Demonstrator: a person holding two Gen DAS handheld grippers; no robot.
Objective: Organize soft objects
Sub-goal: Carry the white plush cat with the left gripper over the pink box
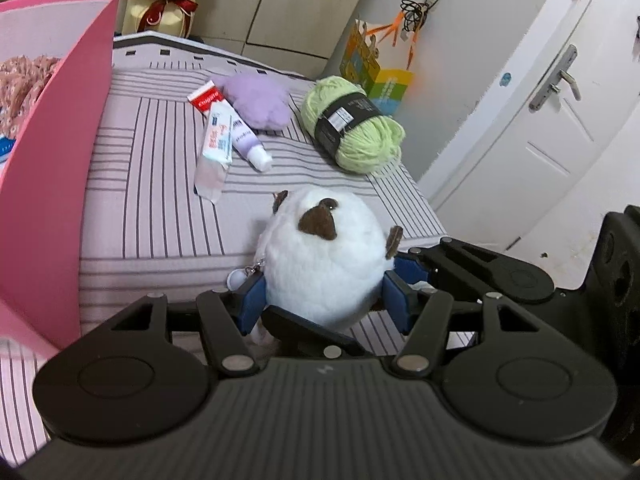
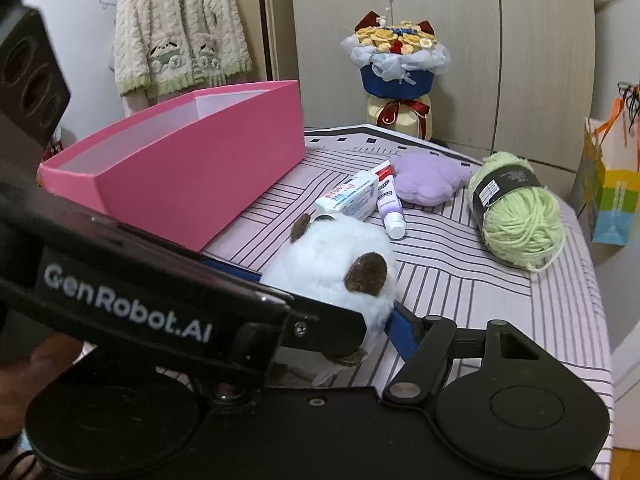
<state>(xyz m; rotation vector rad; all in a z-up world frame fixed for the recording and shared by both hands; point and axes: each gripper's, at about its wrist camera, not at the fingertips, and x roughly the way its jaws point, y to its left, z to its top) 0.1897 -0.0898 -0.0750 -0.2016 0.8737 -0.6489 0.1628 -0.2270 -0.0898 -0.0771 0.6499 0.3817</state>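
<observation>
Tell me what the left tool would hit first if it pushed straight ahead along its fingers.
The left tool already grips the white plush toy. Carried straight on, the toy would probably meet the striped cover first, then the tubes lying further ahead; depth is hard to judge.

A counter (image 2: 460, 264) covered in a pale pink cloth with dark stripes carries everything. On it, a pink box (image 2: 192, 176) stands at the left of the frame, and a lilac plush (image 2: 430, 180) and a green yarn ball (image 2: 516, 216) lie at the upper right. Two tubes (image 2: 390, 204) and a small carton (image 2: 352, 196) lie touching just left of the lilac plush, while a white plush toy (image 2: 332, 268) sits at lower centre
</observation>
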